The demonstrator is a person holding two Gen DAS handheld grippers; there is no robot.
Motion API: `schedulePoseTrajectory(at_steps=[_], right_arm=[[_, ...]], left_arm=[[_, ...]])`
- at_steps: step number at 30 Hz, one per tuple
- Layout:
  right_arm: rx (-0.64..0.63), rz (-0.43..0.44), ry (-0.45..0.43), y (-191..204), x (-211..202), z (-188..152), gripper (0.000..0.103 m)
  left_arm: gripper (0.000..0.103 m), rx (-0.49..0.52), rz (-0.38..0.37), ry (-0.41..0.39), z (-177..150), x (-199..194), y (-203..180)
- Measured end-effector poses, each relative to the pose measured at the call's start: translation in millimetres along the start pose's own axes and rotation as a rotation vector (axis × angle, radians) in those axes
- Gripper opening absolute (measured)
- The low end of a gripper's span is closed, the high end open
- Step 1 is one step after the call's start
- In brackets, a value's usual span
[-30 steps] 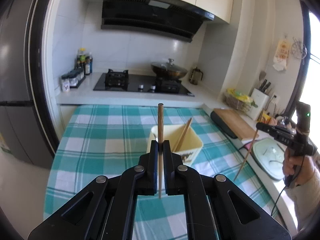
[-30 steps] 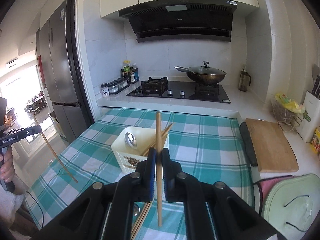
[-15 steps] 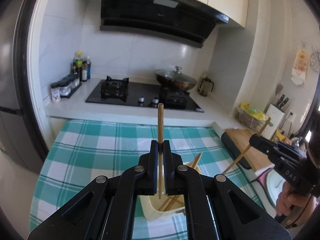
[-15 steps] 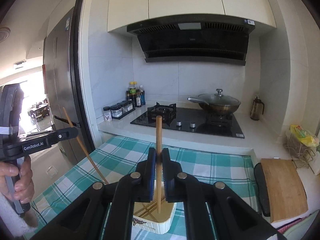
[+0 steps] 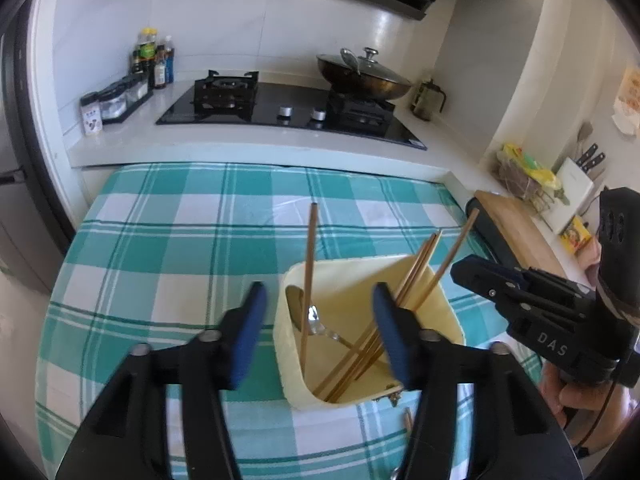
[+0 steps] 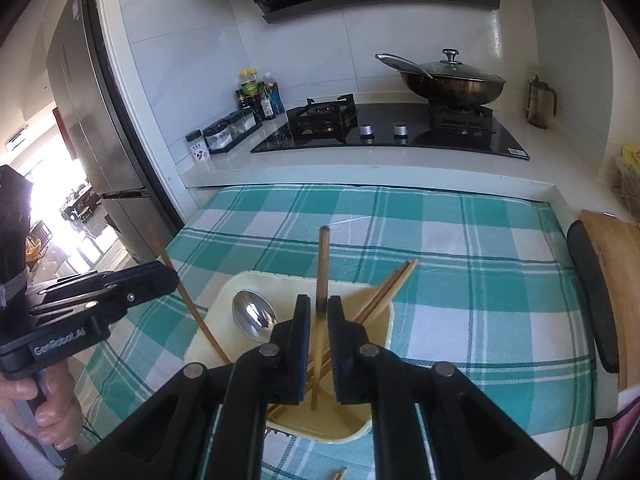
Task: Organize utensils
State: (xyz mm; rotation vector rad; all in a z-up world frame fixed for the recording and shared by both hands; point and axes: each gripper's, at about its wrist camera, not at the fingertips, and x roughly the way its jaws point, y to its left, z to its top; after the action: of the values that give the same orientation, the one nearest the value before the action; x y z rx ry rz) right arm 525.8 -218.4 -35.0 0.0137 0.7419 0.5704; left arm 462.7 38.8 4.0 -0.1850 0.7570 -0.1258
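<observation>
A cream tub [image 5: 448, 304] [image 6: 390, 320] stands on the checked cloth, holding a metal spoon [image 6: 254, 316] [image 5: 312, 316] and several wooden chopsticks [image 5: 416, 268] [image 6: 390, 284]. My left gripper [image 5: 318, 308] [image 6: 168, 276] hangs over the tub, its jaws opening wide. The chopstick [image 5: 308, 272] [image 6: 188, 304] between them stands free, its lower end in the tub. My right gripper [image 6: 319, 312] [image 5: 460, 270] is just above the tub's near side. Its jaws are opening a little. Another chopstick [image 6: 322, 264] [image 5: 456, 248] stands loose between the pads, tip down in the tub.
One loose chopstick [image 5: 407, 420] [image 6: 338, 474] lies on the cloth near the tub. Behind the table are a black hob [image 5: 288, 108], a lidded wok [image 6: 452, 80] and spice jars [image 6: 224, 136]. A cutting board [image 6: 616, 276] lies right, a fridge [image 6: 100, 140] stands left.
Both grippers came down over the tub. The left jaws opened wide and let its chopstick drop into the tub. The right jaws parted slightly around theirs.
</observation>
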Motion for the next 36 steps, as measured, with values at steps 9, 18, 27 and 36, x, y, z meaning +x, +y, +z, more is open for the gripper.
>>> schedulePoseTrajectory(at_steps=[9, 18, 27, 36], right_arm=[[-0.062, -0.099, -0.064, -8.6, -69.2, -48.5, 0.054], [-0.003, -0.216, 0.100, -37.8, -98.1, -219.5, 0.055], [0.096, -0.311, 0.139, -48.5, -96.1, -295.8, 0.055], [0.069, -0.319, 0.132, -35.1, -89.0, -306.4, 0.056]], left_arm=[[0.085, 0.081, 0.059, 0.140, -95.6, -44.8, 22.7], [0.085, 0.050, 0.146, 0.229, -232.7, -25.7, 22.5], [0.085, 0.060, 0.186, 0.171, -256.6, -10.6, 12.8], [0.096, 0.089, 0.232, 0.156, -266.3, -8.2, 7.5]])
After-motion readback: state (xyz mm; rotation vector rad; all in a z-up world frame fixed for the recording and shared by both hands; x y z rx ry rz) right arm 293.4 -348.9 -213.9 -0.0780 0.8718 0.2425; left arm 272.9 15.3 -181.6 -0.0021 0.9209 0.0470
